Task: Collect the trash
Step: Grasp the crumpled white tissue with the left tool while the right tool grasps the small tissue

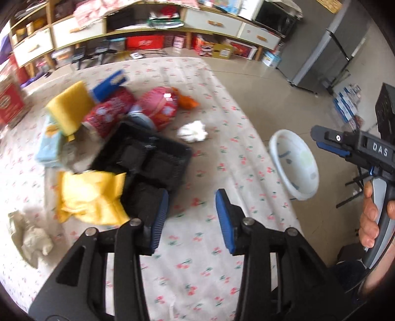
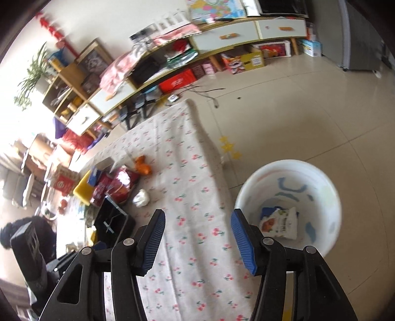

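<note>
A white bin (image 2: 288, 180) stands on the floor beside the table, with a snack bag (image 2: 281, 223) inside; it also shows in the left wrist view (image 1: 293, 163). Trash lies on the cherry-print tablecloth (image 1: 212, 118): a black tray (image 1: 148, 158), a yellow wrapper (image 1: 91, 197), red packets (image 1: 111, 113), a yellow sponge (image 1: 69, 106), a white tissue wad (image 1: 192, 132) and a crumpled paper (image 1: 34, 240). My left gripper (image 1: 192, 219) is open and empty over the cloth, beside the tray. My right gripper (image 2: 197, 242) is open and empty over the table's edge, next to the bin.
A long shelf unit (image 1: 138, 22) with drawers and boxes runs along the far wall. A grey cabinet (image 1: 328, 49) stands at the right. An orange scrap (image 1: 187, 101) lies behind the red packets. Bare tiled floor (image 2: 284, 103) surrounds the bin.
</note>
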### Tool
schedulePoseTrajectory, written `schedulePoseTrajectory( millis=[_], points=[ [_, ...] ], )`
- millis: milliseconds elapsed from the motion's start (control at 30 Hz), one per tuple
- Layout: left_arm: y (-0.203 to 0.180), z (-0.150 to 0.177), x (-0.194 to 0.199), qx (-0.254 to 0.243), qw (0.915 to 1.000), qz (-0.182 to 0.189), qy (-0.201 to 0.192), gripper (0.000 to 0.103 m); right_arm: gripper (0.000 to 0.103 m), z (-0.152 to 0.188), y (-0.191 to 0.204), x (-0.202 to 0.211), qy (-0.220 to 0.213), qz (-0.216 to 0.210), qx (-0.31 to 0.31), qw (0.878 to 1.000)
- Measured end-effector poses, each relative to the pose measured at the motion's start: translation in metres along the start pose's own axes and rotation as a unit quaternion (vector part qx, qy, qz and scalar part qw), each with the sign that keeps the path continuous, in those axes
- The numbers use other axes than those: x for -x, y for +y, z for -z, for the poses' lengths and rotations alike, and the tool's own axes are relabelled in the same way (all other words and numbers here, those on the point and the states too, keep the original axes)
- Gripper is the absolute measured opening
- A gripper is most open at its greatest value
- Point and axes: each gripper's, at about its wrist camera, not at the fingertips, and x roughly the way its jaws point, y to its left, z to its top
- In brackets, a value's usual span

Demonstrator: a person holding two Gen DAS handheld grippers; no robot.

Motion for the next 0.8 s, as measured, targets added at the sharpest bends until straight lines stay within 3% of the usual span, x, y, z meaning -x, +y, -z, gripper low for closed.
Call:
schedulePoseTrajectory(
  millis=[100,200,333,533,800],
  points=[
    [0.069,0.006,0.027,0.074,0.9964,-0.037,-0.015,0.045,0.057,0.008,0.043,-0.018,0.018,-0.026,0.035,0.999],
    [0.128,0.023,0.049,0.136,0.9871,-0.075,-0.041,0.054,0.057,0.013,0.074,-0.039,0.035,-0.03,0.057,0.997],
    [0.182,0.042,0.051,0.198,0.9762,-0.082,-0.036,0.056,0.057,0.014,0.097,-0.063,0.047,-0.017,0.073,0.996],
    [0.197,0.062,0.039,0.21,0.9759,-0.057,-0.007,0.056,0.057,0.007,0.108,-0.091,0.057,0.002,0.068,0.996],
    [0.197,0.063,0.022,0.208,0.9771,-0.041,0.016,0.056,0.057,-0.005,0.109,-0.132,0.066,0.029,0.053,0.996]
  ],
)
